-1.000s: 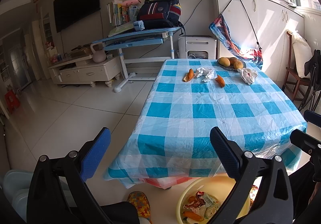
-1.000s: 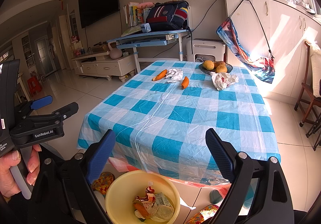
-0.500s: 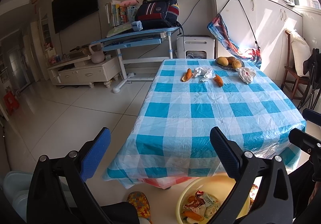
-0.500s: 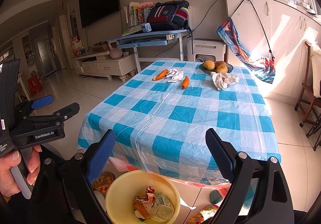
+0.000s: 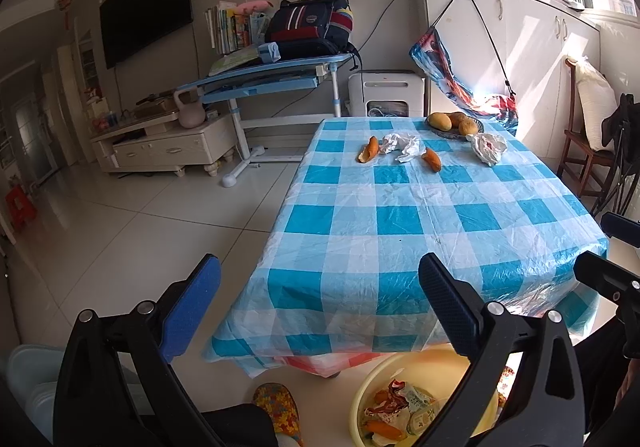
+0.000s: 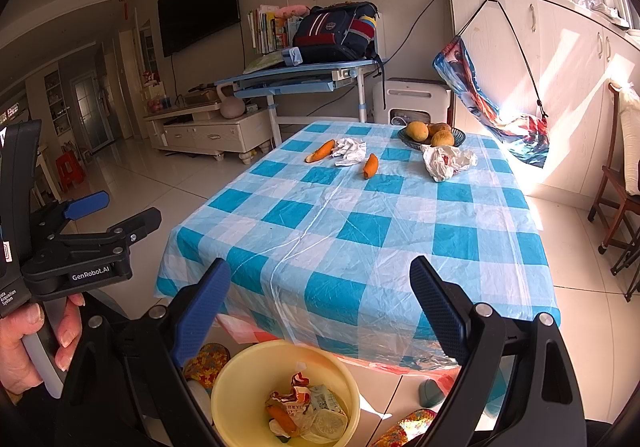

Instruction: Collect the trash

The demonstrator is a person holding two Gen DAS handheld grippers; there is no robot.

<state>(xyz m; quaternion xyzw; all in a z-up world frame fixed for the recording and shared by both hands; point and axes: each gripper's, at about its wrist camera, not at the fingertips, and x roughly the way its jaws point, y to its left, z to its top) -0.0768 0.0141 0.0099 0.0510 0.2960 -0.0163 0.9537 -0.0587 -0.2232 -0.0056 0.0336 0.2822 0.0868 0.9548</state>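
In the left wrist view, the left hand-held gripper (image 5: pixel 320 307) stood spread and empty before the near edge of the checked worktop (image 5: pixel 400 215). Far across it lay two carrot pieces (image 5: pixel 368 154), a crumpled tissue (image 5: pixel 400 145) and a wadded wrapper (image 5: pixel 488 147), beside a dish of fruit (image 5: pixel 454 123). Below, on the floor, a yellow bin (image 5: pixel 408 379) held wrappers and a carrot scrap.

In the right wrist view, the right hand-held gripper (image 6: pixel 320 303) was likewise spread, holding nothing, above the same bin (image 6: pixel 256 371), which contained crumpled packaging, a carrot bit and a clear lid.
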